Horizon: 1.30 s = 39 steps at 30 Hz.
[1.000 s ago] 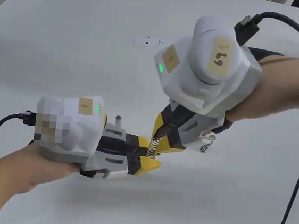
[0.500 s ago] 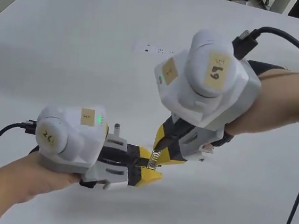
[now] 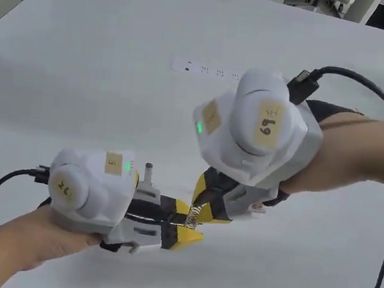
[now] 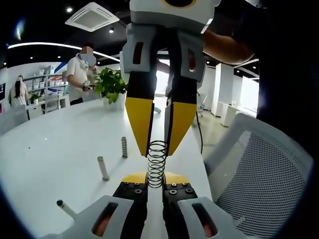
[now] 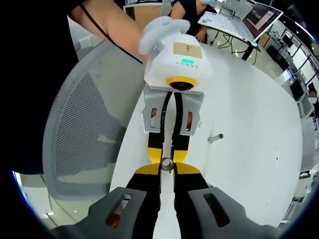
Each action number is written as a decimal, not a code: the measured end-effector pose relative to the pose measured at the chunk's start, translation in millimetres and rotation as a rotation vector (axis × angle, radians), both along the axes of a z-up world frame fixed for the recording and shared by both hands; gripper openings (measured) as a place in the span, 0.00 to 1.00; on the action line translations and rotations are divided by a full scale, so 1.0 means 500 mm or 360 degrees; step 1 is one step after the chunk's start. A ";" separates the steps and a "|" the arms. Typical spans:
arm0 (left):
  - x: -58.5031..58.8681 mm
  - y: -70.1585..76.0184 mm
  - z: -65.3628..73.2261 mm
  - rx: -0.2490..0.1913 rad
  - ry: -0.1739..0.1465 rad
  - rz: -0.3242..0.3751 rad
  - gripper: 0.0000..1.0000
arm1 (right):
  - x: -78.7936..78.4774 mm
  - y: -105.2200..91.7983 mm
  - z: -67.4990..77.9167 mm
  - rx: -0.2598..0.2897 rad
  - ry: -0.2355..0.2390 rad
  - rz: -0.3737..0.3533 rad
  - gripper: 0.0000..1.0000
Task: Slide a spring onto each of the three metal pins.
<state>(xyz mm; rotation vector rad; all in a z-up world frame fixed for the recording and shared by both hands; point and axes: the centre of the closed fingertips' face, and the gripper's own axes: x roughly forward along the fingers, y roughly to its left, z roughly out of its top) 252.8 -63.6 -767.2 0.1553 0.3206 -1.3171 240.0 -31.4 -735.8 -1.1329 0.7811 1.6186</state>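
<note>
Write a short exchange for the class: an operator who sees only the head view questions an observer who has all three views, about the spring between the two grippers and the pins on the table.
Operator: I see the spring between the yellow tips. What grips it?
Observer: In the left gripper view, the left gripper is closed on its lower end, and the right gripper clasps its upper end from above.
Operator: I make out one upright pin. Are there others?
Observer: Two more stand on the table in the left gripper view: a bare pin and, beyond it, a far pin that seems to wear a spring already.
</note>
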 end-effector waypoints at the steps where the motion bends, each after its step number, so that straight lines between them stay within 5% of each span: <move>1: -0.001 0.000 -0.002 0.0004 0.0003 -0.0001 0.02 | 0.000 0.000 -0.002 -0.0003 0.0002 -0.0005 0.06; 16: -0.012 0.001 -0.031 0.0044 0.0052 0.0012 0.03 | -0.008 0.002 -0.030 0.0008 0.0025 -0.0046 0.06; 26: -0.003 -0.004 -0.017 0.0009 0.0048 0.0035 0.07 | 0.000 0.003 -0.028 0.0043 0.0033 -0.0078 0.06; 39: 0.018 0.038 -0.011 -0.0005 0.0049 0.0150 0.14 | 0.024 -0.011 -0.016 0.0046 -0.0016 -0.0106 0.06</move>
